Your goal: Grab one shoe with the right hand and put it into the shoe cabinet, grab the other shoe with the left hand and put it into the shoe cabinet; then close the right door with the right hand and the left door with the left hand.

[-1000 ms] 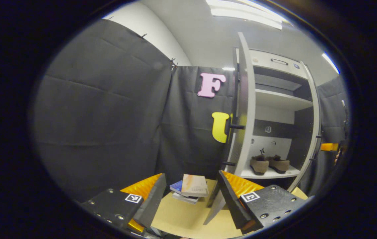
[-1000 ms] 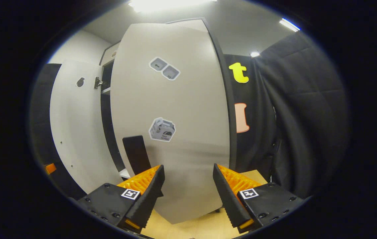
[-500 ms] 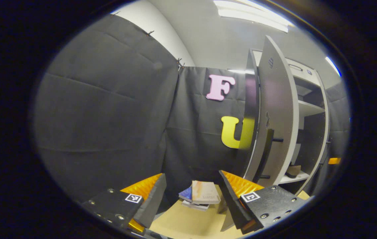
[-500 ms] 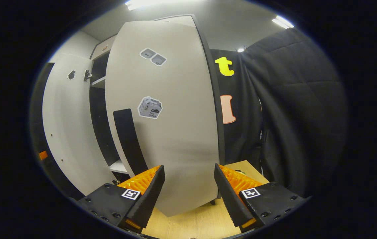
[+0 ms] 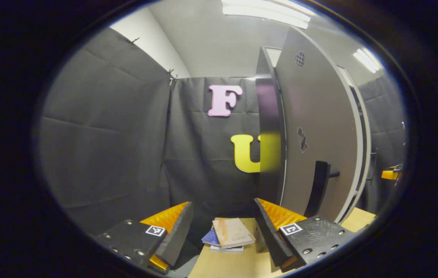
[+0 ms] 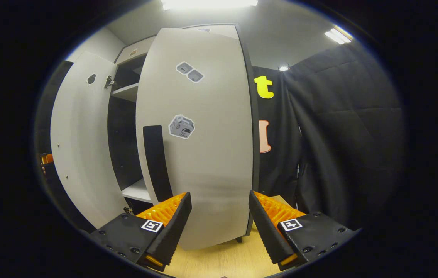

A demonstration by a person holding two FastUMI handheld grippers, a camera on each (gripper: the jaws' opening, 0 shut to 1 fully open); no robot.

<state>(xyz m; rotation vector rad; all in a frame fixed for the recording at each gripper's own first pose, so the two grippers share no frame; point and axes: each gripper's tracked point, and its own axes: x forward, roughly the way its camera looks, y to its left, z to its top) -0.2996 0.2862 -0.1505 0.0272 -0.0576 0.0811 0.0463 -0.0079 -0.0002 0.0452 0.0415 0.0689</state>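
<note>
In the left gripper view my left gripper is open and holds nothing. Its one finger is close to the lower outer face of the cabinet's left door, which carries a dark handle and stands partly swung in. In the right gripper view my right gripper is open just in front of the lower part of the right door, beside its dark handle. Whether it touches the door I cannot tell. Between both doors a gap shows shelves inside the cabinet.
A small stack of books lies on the wooden floor ahead of the left gripper. Black cloth walls close in on both sides. The left door's inner face stands left of the gap. The other gripper is far off at the right edge.
The left door has swung in from wide open and now hides the two shoes on the bottom shelf. The right gripper has stayed at the right door, which shifted only slightly.
</note>
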